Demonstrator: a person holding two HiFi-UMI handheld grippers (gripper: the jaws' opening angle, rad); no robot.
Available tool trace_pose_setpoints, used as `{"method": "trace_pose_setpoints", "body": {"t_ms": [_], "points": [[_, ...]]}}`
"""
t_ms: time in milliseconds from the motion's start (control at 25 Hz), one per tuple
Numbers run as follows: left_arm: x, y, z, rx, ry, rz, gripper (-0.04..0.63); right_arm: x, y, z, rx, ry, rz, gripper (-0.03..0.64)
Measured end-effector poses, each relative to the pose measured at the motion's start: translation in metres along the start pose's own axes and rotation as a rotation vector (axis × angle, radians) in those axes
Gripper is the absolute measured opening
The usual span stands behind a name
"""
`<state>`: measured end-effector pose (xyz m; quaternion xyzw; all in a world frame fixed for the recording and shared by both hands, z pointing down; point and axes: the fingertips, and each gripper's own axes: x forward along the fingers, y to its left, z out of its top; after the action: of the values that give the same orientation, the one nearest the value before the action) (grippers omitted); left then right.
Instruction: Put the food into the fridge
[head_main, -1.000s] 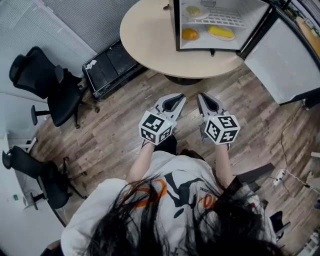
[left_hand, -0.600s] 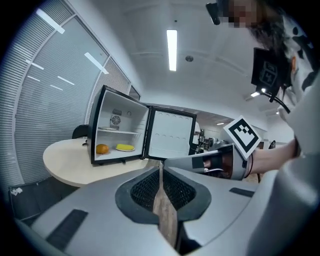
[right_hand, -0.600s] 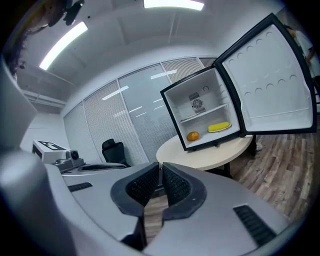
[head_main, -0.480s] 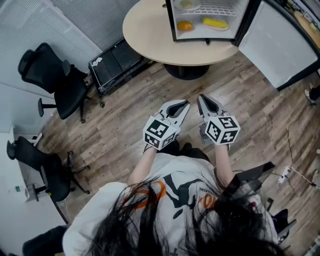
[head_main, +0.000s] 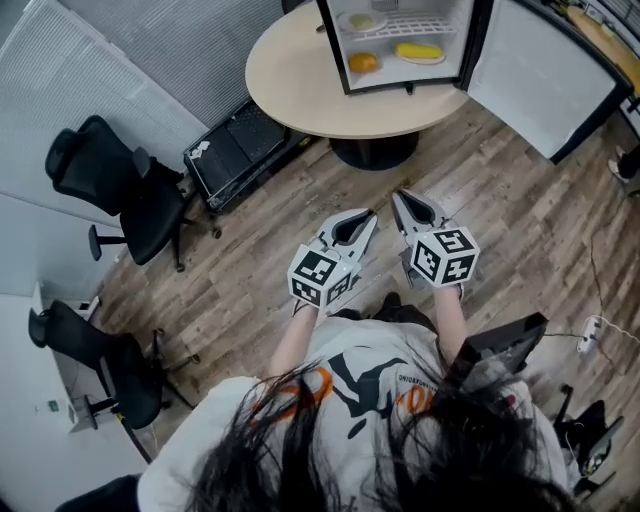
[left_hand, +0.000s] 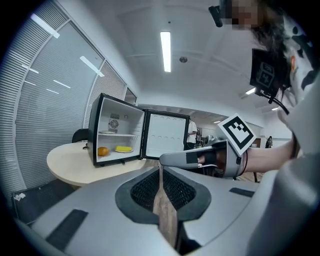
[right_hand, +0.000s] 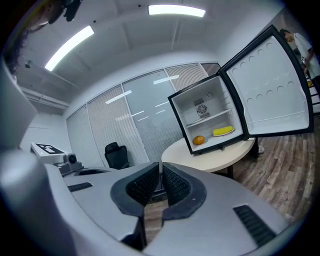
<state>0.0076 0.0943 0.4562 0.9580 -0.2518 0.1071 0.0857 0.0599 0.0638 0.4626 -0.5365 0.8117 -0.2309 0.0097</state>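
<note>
My left fingers and right fingers are pressed together on nothing, side by side. The orange and yellow food already lie in the open fridge on the desk, straight ahead and well apart from both.

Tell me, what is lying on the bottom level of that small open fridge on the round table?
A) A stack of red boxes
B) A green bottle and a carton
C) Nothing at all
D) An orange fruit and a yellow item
D: the head view shows an orange fruit and a yellow item side by side on the bottom level of the open fridge.
</note>
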Motion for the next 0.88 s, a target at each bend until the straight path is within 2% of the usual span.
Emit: {"method": "trace_pose_setpoints", "body": {"t_ms": [200,440,880], "points": [[-0.027,0.008,-0.001,0.016,0.005,0.005,0.014,0.000,0.019,-0.006,0.004,0.005,-0.016,0.032],[-0.053,0.019,-0.004,-0.022,-0.028,0.017,0.014,-0.001,0.042,-0.020,0.011,0.021,-0.036,0.029],[-0.071,0.017,-0.007,-0.026,-0.048,0.010,0.014,-0.007,0.062,-0.028,-0.018,0.036,-0.044,0.028]]}}
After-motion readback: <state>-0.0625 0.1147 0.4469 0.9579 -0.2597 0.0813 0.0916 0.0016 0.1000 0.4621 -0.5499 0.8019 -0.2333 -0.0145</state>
